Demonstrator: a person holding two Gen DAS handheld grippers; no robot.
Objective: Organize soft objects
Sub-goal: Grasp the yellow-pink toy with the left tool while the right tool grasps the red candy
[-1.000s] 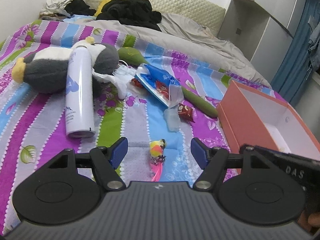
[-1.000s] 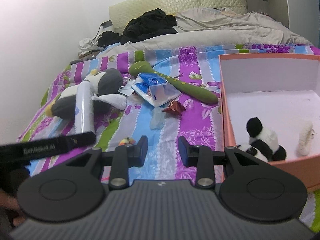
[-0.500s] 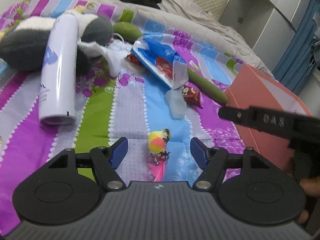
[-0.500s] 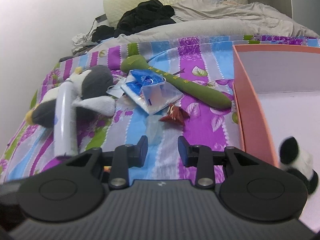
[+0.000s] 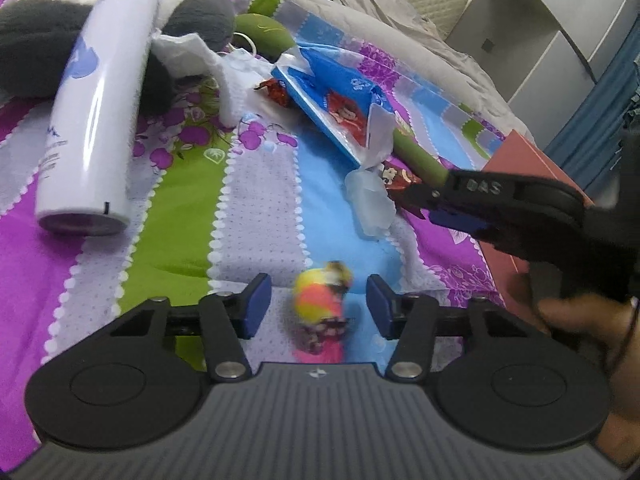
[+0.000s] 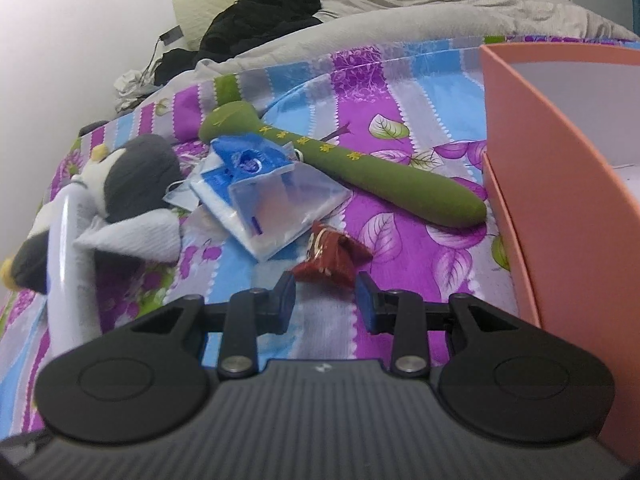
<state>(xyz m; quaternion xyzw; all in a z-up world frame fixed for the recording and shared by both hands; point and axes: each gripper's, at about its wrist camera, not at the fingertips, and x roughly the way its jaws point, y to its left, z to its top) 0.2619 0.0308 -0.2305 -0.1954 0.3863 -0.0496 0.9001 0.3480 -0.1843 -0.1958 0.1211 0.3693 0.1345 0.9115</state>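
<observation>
Closing my left tongs [image 5: 318, 306] on the little bird toy [image 5: 320, 298], which lies on the bedspread [image 5: 256, 216] between the blue pads; no pad presses it yet, gap on both sides. Risk, left to right: the spray can [image 5: 100, 120] lies loose on the far left, resting on the penguin plush [image 5: 36, 56], and could roll if the cover gets tugged. The bird is small and blurred, so the pads may pinch the sheet or only the pink tail and it slips out. My right tongs [image 6: 325, 296] sit partly open, holding nothing, with the red wrapper [image 6: 334, 256] just ahead of the tips and possibly brushing them; cannot tell contact. That wrapper is trash, not soft goods, so grabbing it would be a wrong pick. In the left view the right tongs cross close beside the left ones, so a bump is possible. Green plush stick [image 6: 360, 172] lies behind the wrapper, near the pink box [image 6: 560, 200] on the far right, where I judge soft things go.
</observation>
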